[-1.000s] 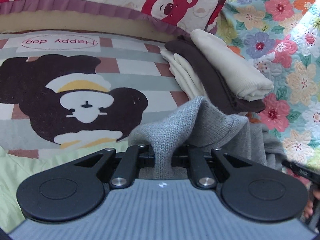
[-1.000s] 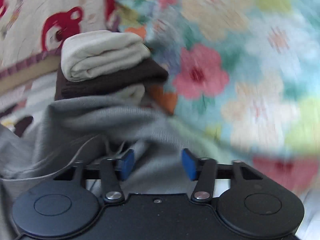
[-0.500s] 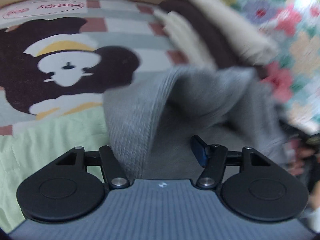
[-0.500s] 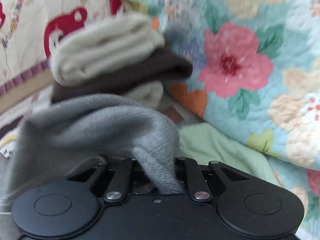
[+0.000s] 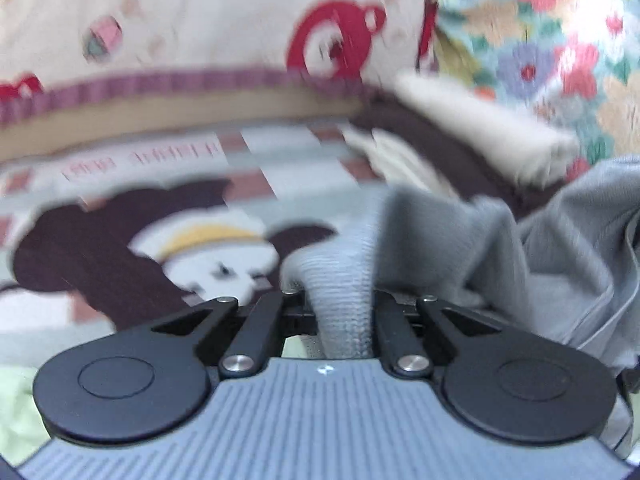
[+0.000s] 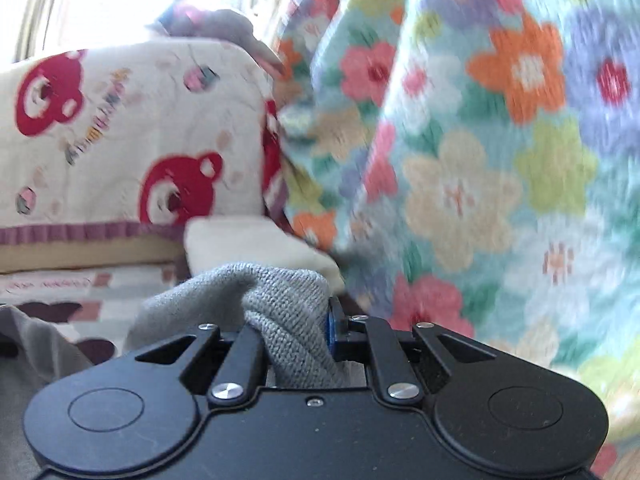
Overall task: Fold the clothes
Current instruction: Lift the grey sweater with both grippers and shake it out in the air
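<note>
Grey knit sweater (image 5: 440,240), bunched and lifted, ribbed edges pinched, beside stacked folded clothes (image 5: 460,128)

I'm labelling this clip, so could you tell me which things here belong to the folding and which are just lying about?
In use: grey knit sweater, left gripper, right gripper.
Lying about: folded stack, bear pillow, floral quilt, dog blanket.
</note>
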